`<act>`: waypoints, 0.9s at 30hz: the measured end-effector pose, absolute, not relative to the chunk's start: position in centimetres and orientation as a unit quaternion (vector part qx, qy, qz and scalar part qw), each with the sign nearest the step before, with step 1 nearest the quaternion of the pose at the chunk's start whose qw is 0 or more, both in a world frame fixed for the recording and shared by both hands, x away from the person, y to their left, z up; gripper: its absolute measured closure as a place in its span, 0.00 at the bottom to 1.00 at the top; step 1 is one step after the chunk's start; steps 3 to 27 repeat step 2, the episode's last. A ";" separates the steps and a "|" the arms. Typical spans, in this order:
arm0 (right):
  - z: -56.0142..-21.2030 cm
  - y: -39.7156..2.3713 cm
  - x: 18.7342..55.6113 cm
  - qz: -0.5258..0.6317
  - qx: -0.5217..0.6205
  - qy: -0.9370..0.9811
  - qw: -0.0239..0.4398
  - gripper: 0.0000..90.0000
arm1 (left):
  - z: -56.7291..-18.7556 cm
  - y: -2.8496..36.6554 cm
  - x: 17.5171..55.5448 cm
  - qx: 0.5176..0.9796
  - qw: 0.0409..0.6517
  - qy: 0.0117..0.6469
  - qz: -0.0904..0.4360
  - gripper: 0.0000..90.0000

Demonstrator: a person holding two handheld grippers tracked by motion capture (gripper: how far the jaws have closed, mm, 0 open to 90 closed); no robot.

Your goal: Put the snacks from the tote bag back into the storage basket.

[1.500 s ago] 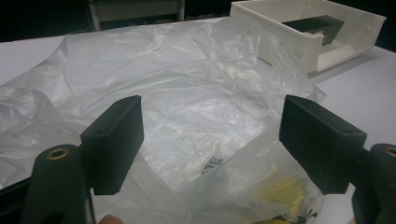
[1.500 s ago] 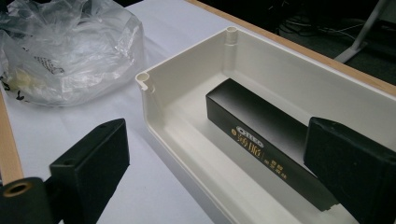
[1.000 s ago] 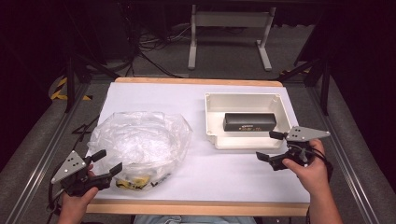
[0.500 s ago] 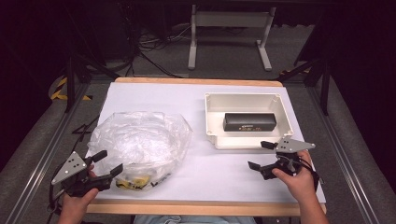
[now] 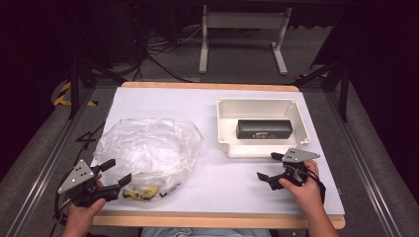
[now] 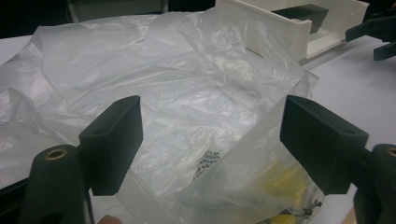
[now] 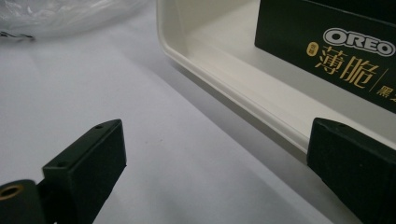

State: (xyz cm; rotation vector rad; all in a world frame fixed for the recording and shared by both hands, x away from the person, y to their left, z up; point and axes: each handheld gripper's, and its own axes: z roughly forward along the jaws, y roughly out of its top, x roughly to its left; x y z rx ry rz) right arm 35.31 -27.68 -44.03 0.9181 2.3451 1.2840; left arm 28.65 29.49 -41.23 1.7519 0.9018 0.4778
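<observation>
black oreo box (image 5: 264, 129) lying flat in white tray (image 5: 225, 123) at right of table (image 5: 163, 101); crumpled clear bag (image 5: 148, 150) at left with yellow items inside near its front edge. right gripper (image 5: 271, 167) spread wide, empty, just in front of tray, apart from it. left gripper (image 5: 114, 174) also wide open, empty, at bag's near edge. looks like between steps: box placed, bag next. probably needs left to pinch loose film, not contents.

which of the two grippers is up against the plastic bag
The left gripper: its open jaws sit at the near edge of the plastic bag. The right gripper is open over bare table beside the white tray.
</observation>
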 end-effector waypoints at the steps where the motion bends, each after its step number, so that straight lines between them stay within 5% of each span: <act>1: -44.1 -27.6 35.3 0.448 0.321 0.819 0.157 0.06 | -41.2 29.5 28.6 0.734 0.529 0.377 0.200 0.25; 27: -44.1 -27.6 35.3 0.448 0.321 0.819 0.157 0.06 | -41.2 29.5 28.6 0.733 0.530 0.376 0.201 0.25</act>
